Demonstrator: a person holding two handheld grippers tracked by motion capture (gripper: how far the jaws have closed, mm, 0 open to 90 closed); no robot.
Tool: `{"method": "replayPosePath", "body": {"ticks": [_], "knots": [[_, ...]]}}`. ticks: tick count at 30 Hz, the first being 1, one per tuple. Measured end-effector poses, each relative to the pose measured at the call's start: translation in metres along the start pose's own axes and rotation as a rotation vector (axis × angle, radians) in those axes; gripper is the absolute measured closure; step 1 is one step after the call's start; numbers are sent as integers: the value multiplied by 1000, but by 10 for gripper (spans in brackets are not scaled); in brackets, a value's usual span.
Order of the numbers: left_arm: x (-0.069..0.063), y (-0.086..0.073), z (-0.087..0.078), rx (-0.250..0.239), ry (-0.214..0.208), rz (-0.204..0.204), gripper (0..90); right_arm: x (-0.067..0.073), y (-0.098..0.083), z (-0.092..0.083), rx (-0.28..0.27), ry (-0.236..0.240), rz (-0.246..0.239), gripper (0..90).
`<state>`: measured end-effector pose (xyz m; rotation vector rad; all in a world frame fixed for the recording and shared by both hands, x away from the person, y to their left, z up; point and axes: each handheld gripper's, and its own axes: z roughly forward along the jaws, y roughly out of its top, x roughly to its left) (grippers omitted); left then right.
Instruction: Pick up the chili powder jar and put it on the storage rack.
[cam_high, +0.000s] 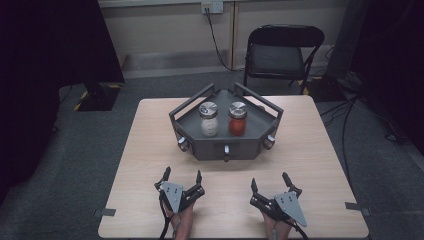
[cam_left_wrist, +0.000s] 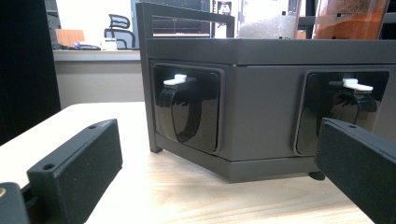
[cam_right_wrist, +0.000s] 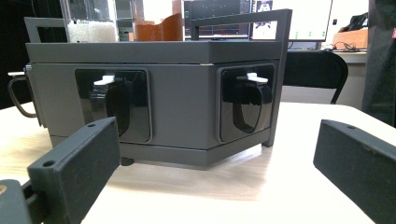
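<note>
I see the table (cam_high: 320, 150), bare wood between my tongs and its near edge. The grey tray (cam_high: 222, 145) stands ahead of both tongs, well apart, holding the white jar (cam_high: 209, 120) and the red jar (cam_high: 237, 119). My left gripper (cam_high: 182, 176) and right gripper (cam_high: 270, 181) are both released, holding nothing.

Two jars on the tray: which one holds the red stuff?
The right-hand jar, on the right gripper's side, holds red-orange contents. The left jar beside it holds white grains. Both have silver lids and stand upright on the grey tray.
</note>
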<state>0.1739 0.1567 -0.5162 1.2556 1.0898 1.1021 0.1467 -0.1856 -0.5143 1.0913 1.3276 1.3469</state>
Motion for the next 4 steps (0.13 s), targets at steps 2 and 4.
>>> {"method": "replayPosePath", "body": {"ticks": [2, 4], "knots": [[0, 0, 0, 0, 0, 0, 5, 0, 0, 0, 0, 0, 0, 0], [0, 0, 0, 0, 0, 0, 6, 0, 0, 0, 2, 1, -5, 0]]}}
